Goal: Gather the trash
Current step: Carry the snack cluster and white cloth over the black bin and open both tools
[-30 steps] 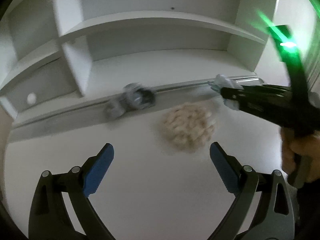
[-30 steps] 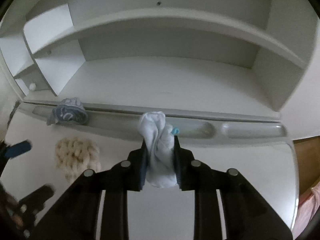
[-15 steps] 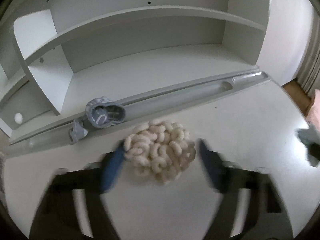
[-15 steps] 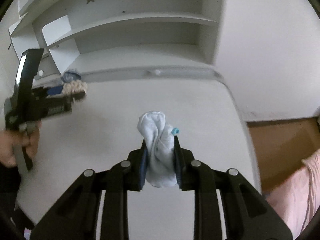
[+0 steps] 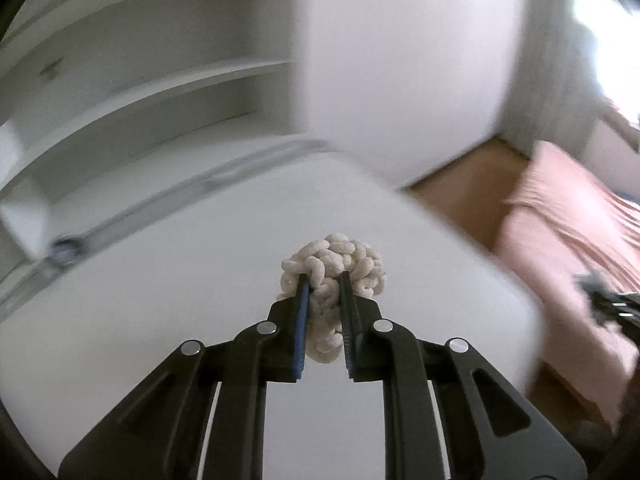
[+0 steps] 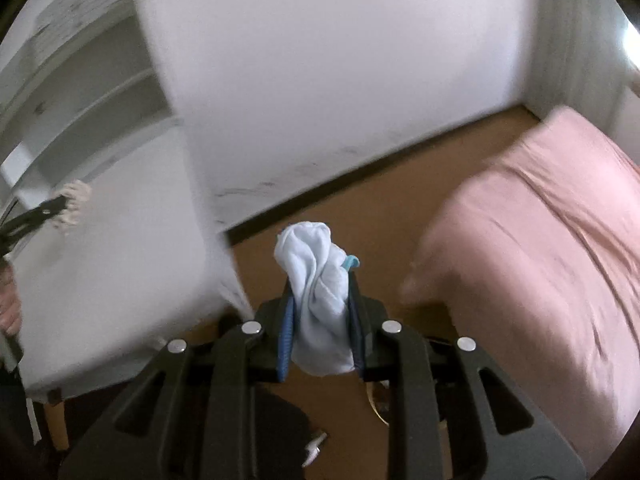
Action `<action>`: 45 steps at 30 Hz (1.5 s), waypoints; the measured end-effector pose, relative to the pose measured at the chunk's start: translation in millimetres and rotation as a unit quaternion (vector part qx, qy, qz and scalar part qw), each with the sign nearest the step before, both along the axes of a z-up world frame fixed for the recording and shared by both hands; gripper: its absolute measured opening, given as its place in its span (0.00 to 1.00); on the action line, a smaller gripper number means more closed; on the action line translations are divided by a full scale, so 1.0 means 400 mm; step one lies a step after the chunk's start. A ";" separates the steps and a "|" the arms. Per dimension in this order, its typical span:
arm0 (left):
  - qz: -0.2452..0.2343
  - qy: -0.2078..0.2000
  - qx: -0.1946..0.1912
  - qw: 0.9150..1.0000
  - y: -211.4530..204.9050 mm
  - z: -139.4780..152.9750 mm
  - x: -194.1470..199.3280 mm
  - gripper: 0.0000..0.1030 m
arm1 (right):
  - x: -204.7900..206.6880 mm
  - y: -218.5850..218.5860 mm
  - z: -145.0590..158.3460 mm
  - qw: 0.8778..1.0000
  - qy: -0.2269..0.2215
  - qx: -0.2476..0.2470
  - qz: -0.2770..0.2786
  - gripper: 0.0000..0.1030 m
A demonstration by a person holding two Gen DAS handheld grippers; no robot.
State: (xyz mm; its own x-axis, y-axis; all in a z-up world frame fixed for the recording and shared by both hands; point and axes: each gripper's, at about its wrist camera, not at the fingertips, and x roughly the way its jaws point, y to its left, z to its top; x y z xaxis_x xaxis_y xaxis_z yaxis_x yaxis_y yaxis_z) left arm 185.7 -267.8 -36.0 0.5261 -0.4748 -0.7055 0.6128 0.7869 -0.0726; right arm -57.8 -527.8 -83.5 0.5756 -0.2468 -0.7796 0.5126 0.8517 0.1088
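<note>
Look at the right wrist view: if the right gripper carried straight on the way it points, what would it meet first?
Probably the brown floor, then the white wall behind it. The right gripper, shut on the pale blue cloth, points between the white desk and the pink bed; blur leaves depth uncertain.

Cream knot (image 5: 334, 276) — pale-blue cloth (image 6: 318, 300).
</note>
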 end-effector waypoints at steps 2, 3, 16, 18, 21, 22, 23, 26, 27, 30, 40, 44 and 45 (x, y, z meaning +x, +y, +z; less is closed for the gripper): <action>-0.056 0.001 -0.018 0.998 -0.088 0.018 -0.091 0.13 | -0.053 -0.042 -0.026 1.000 0.006 0.010 -0.027 0.23; -0.080 0.003 -0.025 0.996 -0.127 0.022 -0.129 0.13 | -0.090 -0.072 -0.048 0.999 0.011 0.018 -0.048 0.23; -0.271 0.087 -0.004 0.959 -0.586 -0.245 -0.455 0.13 | -0.256 -0.281 -0.316 0.981 0.079 0.085 -0.159 0.23; -0.277 0.100 0.008 0.956 -0.643 -0.310 -0.462 0.13 | -0.258 -0.302 -0.365 0.976 0.096 0.094 -0.171 0.23; -0.283 0.127 0.027 0.950 -0.699 -0.409 -0.465 0.13 | -0.270 -0.335 -0.440 0.967 0.125 0.117 -0.189 0.23; -0.284 0.129 0.034 0.950 -0.717 -0.447 -0.469 0.13 | -0.276 -0.343 -0.462 0.965 0.131 0.126 -0.192 0.23; -0.284 0.126 0.042 0.949 -0.729 -0.481 -0.479 0.13 | -0.281 -0.351 -0.485 0.962 0.138 0.133 -0.196 0.23; -0.283 0.156 0.054 0.945 -0.765 -0.566 -0.475 0.13 | -0.289 -0.375 -0.544 0.952 0.154 0.162 -0.210 0.23; -0.281 0.161 0.059 0.944 -0.775 -0.595 -0.478 0.13 | -0.291 -0.376 -0.557 0.951 0.156 0.168 -0.210 0.23; -0.282 0.162 0.069 0.943 -0.773 -0.636 -0.494 0.13 | -0.292 -0.374 -0.586 0.948 0.166 0.176 -0.208 0.23; -0.282 0.204 0.072 0.935 -0.784 -0.687 -0.491 0.14 | -0.289 -0.380 -0.596 0.946 0.172 0.172 -0.216 0.23; -0.281 0.212 0.072 0.933 -0.784 -0.693 -0.490 0.14 | -0.289 -0.382 -0.598 0.945 0.174 0.175 -0.216 0.23; -0.283 0.213 0.071 0.933 -0.785 -0.693 -0.491 0.14 | -0.289 -0.383 -0.599 0.944 0.175 0.175 -0.216 0.23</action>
State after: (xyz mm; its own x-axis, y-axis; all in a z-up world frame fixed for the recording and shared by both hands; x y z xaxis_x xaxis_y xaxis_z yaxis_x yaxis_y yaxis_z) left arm -10.8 -582.0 -313.2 -0.1217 -0.4770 -0.8705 0.8724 0.3668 -0.3229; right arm -173.2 -681.1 -323.0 0.1725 -0.0921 -0.9807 0.8612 0.4974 0.1047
